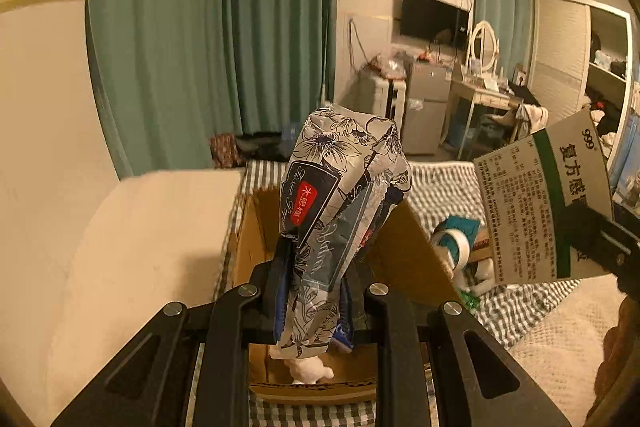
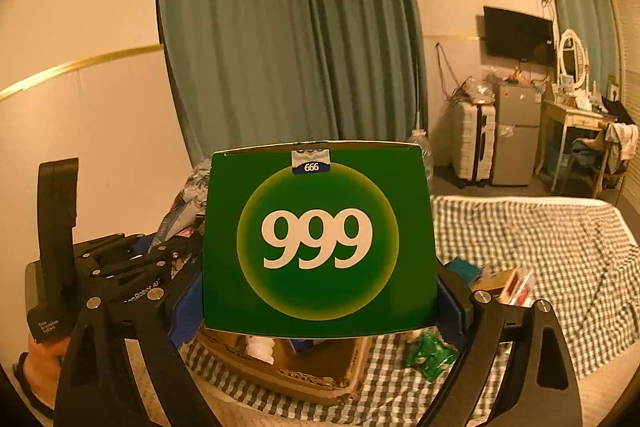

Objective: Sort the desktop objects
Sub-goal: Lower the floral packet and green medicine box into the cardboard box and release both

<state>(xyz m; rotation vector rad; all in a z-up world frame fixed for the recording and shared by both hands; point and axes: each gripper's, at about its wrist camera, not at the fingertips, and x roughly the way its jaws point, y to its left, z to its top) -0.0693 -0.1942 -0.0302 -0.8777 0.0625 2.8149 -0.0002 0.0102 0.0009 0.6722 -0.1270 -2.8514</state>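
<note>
Left gripper [image 1: 310, 291] nearly closed, clamped on one floral tissue pack [image 1: 340, 211]; the pack's long axis runs up and away from the jaws, tilted slightly right, over the cardboard box [image 1: 404, 255]. Right gripper [image 2: 320, 307] spread wide, pads pressing both sides of one green 999 medicine box [image 2: 318, 243], face toward camera, upright, above the same cardboard box on the checked cloth [image 2: 540, 239]. One green packet [image 2: 430, 355] lies right of it.
</note>
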